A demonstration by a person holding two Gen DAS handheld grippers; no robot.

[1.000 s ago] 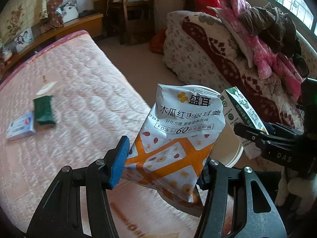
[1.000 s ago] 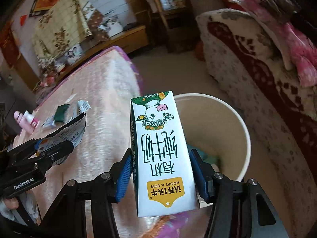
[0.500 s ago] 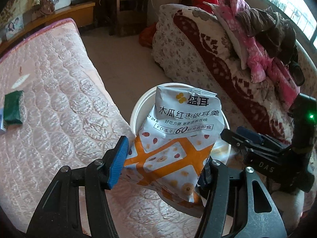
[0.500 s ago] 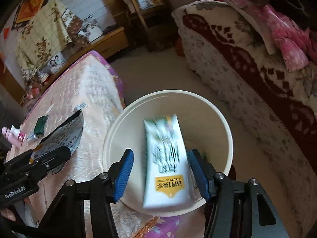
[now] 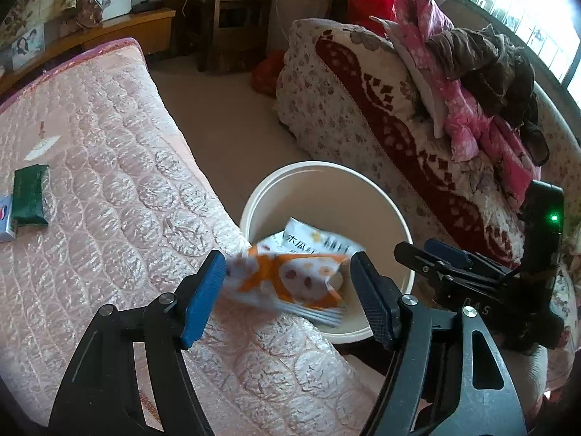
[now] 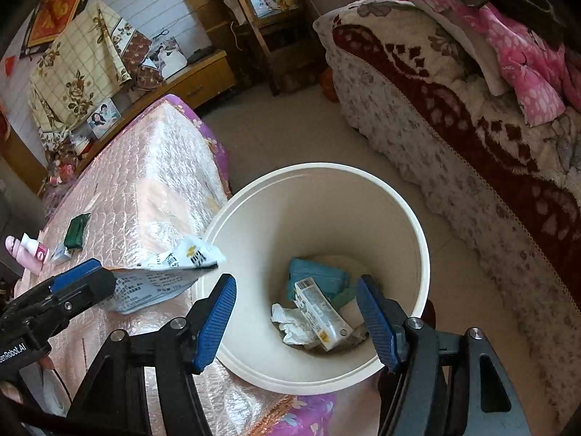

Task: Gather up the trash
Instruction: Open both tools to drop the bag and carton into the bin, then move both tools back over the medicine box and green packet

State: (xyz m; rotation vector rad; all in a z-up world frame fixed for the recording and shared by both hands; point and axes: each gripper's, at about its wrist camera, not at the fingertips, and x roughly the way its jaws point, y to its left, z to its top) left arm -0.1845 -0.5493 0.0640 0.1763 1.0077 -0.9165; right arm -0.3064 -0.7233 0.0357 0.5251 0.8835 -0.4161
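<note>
Lying at the far left on the pink quilted mattress [image 5: 109, 167], a dark green packet [image 5: 31, 195] is being seen beside a small white and blue box [image 5: 6, 218]; a pink tube [image 6: 27, 250] is being shown near them in the right wrist view. Further right, the left gripper [image 5: 287, 290] is being held with its jaws spread apart, and the orange and white snack bag [image 5: 290, 272] is being shown motion-blurred between the blue pads [image 5: 203, 290] over the near rim of the cream bin [image 5: 381, 196], clamped by neither pad. The bin is being shown on the floor just beside the mattress edge, between the mattress and the red patterned sofa [image 5: 381, 109]. In the right wrist view, the right gripper [image 6: 297, 316] is being held wide apart and empty above the bin [image 6: 417, 239], at the bottom of which the milk carton [image 6: 319, 312] is being seen lying flat, touching crumpled white paper [image 6: 290, 323] and a teal wrapper [image 6: 316, 276].
</note>
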